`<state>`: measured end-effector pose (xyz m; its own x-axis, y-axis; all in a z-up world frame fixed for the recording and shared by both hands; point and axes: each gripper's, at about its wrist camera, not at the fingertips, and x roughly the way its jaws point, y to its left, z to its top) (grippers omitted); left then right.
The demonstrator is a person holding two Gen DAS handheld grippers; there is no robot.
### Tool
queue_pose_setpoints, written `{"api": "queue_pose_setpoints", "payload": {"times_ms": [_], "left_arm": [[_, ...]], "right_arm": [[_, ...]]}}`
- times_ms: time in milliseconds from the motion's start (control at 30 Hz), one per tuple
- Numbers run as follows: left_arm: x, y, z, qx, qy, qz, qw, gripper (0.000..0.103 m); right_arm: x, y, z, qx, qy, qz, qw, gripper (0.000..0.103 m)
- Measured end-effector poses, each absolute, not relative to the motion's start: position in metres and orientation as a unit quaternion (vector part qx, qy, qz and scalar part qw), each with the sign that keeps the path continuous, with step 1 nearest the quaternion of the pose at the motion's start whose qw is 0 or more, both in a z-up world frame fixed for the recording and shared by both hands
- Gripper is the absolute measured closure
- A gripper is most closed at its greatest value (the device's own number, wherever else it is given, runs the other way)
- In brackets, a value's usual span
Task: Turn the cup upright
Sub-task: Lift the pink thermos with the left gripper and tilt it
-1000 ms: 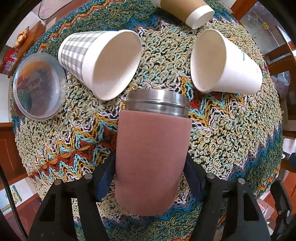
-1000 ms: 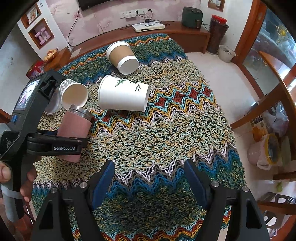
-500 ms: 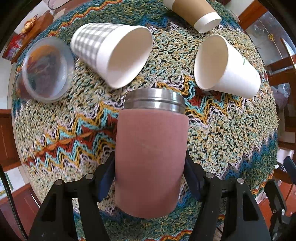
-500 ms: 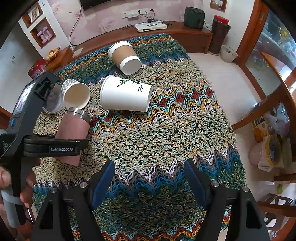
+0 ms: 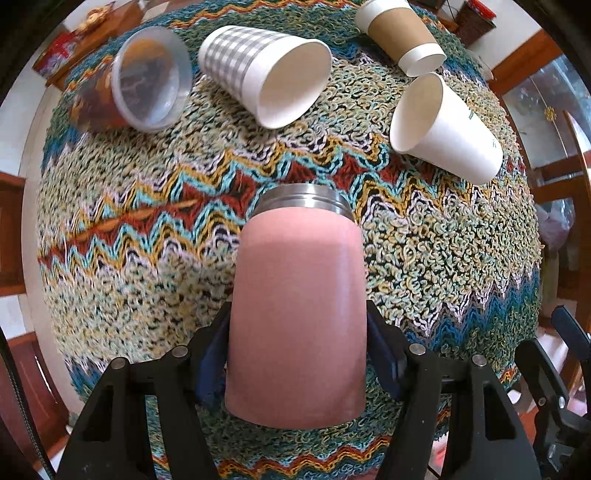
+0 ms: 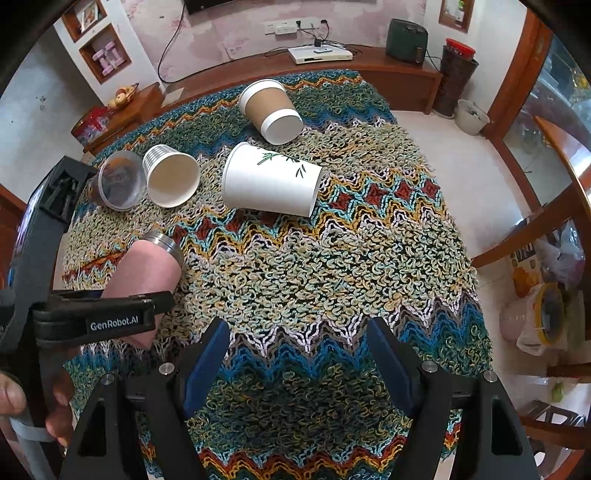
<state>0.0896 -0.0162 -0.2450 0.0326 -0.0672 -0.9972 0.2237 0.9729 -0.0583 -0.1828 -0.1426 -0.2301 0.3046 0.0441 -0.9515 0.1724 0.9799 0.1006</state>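
My left gripper [image 5: 297, 339] is shut on a pink metal cup [image 5: 297, 295] with a steel rim. It holds the cup off the woven cloth, tilted, with the mouth pointing away from the camera. In the right wrist view the cup [image 6: 147, 273] hangs at the left in the left gripper [image 6: 110, 314], its steel mouth up and to the right. My right gripper [image 6: 297, 354] is open and empty over the near part of the table.
Lying on their sides on the cloth [image 6: 332, 277]: a clear plastic cup [image 5: 147, 81], a checked paper cup [image 5: 266, 70], a white bamboo-print cup [image 5: 443, 129] and a brown-sleeved cup [image 5: 402, 33]. A wooden chair [image 6: 554, 206] stands at the right.
My left gripper has lifted the pink cup and drawn it back from the paper cups, which now look farther away. The right gripper has barely moved.
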Motion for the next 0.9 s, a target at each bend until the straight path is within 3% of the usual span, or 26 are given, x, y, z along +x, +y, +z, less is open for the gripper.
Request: {"api": "queue_pose_setpoints", "payload": {"times_ms": [633, 900], "left_arm": [[-0.103, 0.035, -0.226, -0.016, 0.616, -0.048, 0.786, 0.033], [-0.2, 0.017, -0.258, -0.034, 0.605, -0.039, 0.795, 0.033]], "right_arm": [[-0.209, -0.136, -0.236, 0.053, 0.596, -0.004, 0.802, 0.026], [-0.221, -0.132, -0.243, 0.034, 0.599, 0.01, 0.8, 0.026]]}}
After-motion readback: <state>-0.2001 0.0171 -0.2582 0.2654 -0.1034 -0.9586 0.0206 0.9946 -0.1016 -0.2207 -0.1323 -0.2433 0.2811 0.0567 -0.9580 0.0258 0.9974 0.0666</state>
